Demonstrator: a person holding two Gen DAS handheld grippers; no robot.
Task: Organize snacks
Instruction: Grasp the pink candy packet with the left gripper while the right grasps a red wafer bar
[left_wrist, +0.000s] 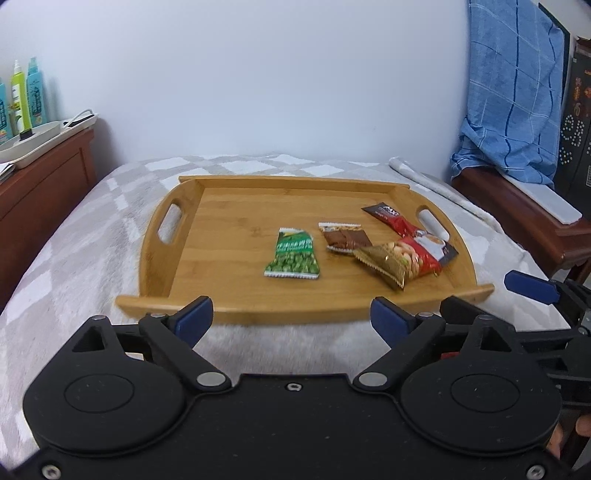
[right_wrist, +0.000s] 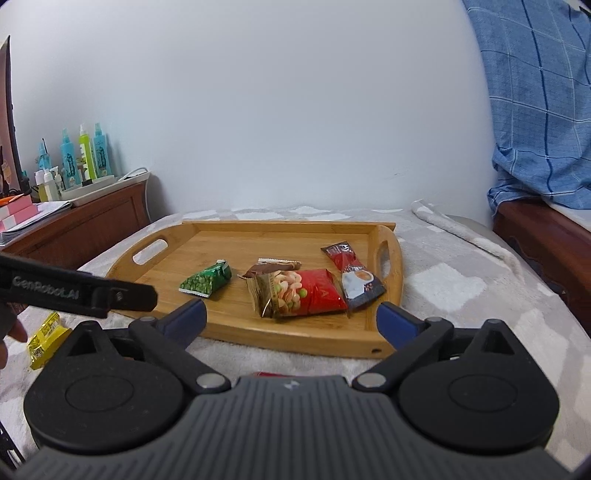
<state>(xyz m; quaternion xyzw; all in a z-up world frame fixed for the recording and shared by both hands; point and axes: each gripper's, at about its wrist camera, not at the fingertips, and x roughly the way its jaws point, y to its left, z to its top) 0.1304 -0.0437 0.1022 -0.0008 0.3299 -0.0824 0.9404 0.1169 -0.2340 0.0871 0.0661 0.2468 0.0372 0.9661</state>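
Observation:
A bamboo tray (left_wrist: 236, 199) (right_wrist: 236, 243) lies on the checked blanket. In it are a green pea packet (left_wrist: 293, 254) (right_wrist: 207, 282), a brown chocolate packet (left_wrist: 345, 238) (right_wrist: 273, 267), a red and gold nut packet (left_wrist: 399, 260) (right_wrist: 303, 293) and a red coffee sachet (left_wrist: 413, 230) (right_wrist: 354, 277). My left gripper (left_wrist: 291, 319) stands open in front of the tray's near rim, with nothing between its blue pads. My right gripper (right_wrist: 293, 321) is open too and holds nothing, just short of the tray. A yellow packet (right_wrist: 46, 338) lies on the blanket at the left.
A wooden cabinet (left_wrist: 40, 184) (right_wrist: 92, 225) with bottles and a white dish stands at the left. A blue checked cloth (left_wrist: 513, 96) (right_wrist: 543, 110) hangs over wooden furniture at the right. A rolled white towel (left_wrist: 439, 188) lies beside the tray. The other gripper's arm (right_wrist: 77, 291) crosses the left of the right wrist view.

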